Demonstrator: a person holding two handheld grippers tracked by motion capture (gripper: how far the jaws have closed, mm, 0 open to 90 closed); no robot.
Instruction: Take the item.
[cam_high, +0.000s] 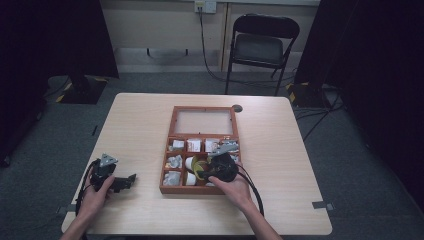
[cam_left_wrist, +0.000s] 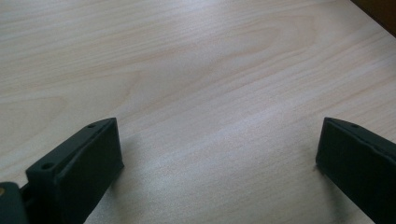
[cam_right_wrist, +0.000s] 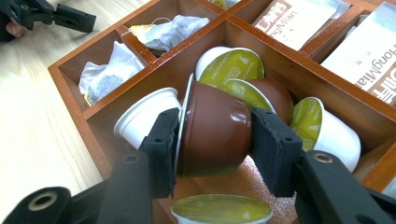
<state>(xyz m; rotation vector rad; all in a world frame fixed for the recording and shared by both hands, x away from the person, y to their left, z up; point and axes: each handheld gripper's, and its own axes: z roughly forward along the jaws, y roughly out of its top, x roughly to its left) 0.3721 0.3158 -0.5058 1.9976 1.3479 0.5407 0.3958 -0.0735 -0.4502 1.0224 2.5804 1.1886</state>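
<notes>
Brown plastic coffee capsule (cam_right_wrist: 212, 133), lying on its side with its rim to the left, sits clamped between the two black jaws of the right gripper (cam_right_wrist: 212, 140) in the right gripper view; one jaw presses the rim end and the other the rounded base. It is held over a compartment of the reddish-brown wooden compartment box (cam_right_wrist: 154, 77), just above the other capsules lying there. Around it lie white plastic capsules with yellow-green foil lids (cam_right_wrist: 233, 65), a second brown capsule (cam_right_wrist: 275, 93) just behind it, and one green-lidded capsule (cam_right_wrist: 222, 210) directly below the jaws. Neighbouring compartments to the left hold crumpled white tea bags (cam_right_wrist: 109, 70), and those farther back hold flat white sachets with brown printing (cam_right_wrist: 299, 18).

From the high view, the right gripper (cam_high: 222, 167) sits over the box's (cam_high: 172, 187) lower middle compartments, gripped by the person's right hand (cam_high: 235, 190). The box's glass-panelled lid (cam_high: 204, 121) lies open, flat on the pale wooden table (cam_high: 140, 125).

Well apart to the left, the left gripper (cam_high: 117, 182) rests low over the table in the person's left hand (cam_high: 95, 197). In the left gripper view its jaws stand wide apart with nothing but bare table (cam_left_wrist: 196, 70) between them. Beyond the table stands a black folding chair (cam_high: 260, 42) on grey carpet.
</notes>
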